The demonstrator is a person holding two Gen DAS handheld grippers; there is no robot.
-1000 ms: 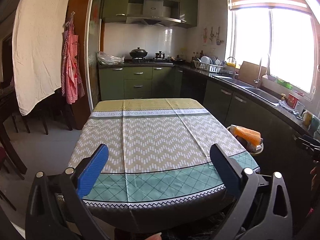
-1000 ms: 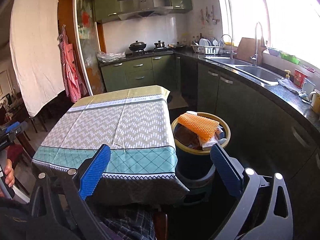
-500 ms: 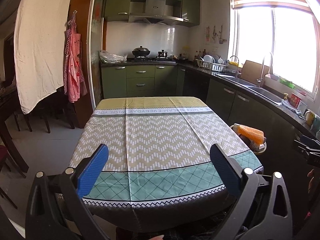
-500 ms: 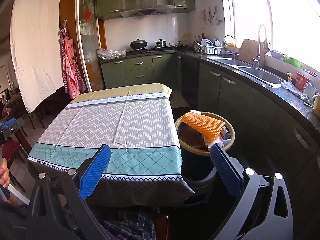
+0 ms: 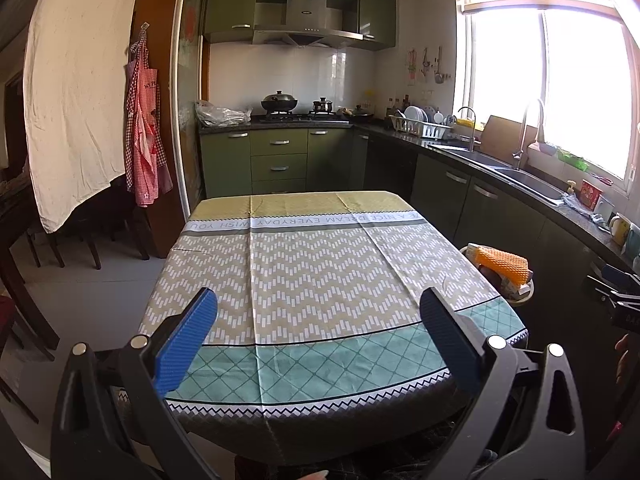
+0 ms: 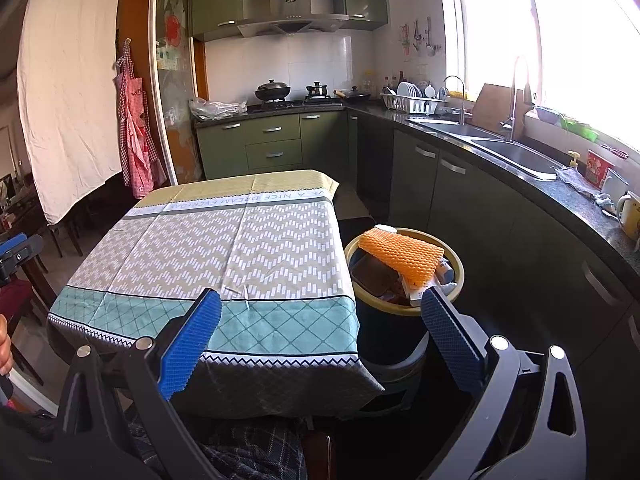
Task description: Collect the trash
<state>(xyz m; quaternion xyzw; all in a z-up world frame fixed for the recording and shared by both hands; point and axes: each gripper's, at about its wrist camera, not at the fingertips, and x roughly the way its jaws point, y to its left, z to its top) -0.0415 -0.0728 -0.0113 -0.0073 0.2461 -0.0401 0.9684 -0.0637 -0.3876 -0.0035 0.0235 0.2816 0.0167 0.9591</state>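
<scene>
Left gripper (image 5: 318, 322): jaws spread wide, nothing between the blue pads; it hangs over the near edge of the table, pointing along the cloth.
Table (image 5: 320, 280): covered by a patterned tablecloth; no loose trash shows on it in either view.
Right gripper (image 6: 320, 326): jaws wide apart and empty, held at the table's near right corner; its right pad (image 6: 450, 338) lies in front of the bin's near rim in this view.
Trash bin (image 6: 456, 280): dark body, yellow rim, standing on the floor just beside the table's right edge, between table and cabinets.
Bin contents: an orange foam net (image 6: 402, 256) lies on top and overhangs the heap; under it a dark brown flat piece, a white wrapper or carton with print, and a small white disc at the far rim. The fill reaches the rim.
Task items: the trash visible is all in the bin.
Stage, as judged: collection looks essentially finished; only a check for strays remains.
Advice for the step: sweep both cameras over cloth and floor with jaws held apart. Any added item should be set low at the bin's centre, since the heaped foam net could slide off.
Counter, far right: mugs and small packets, apparently household goods; whether any is trash cannot be told.
</scene>
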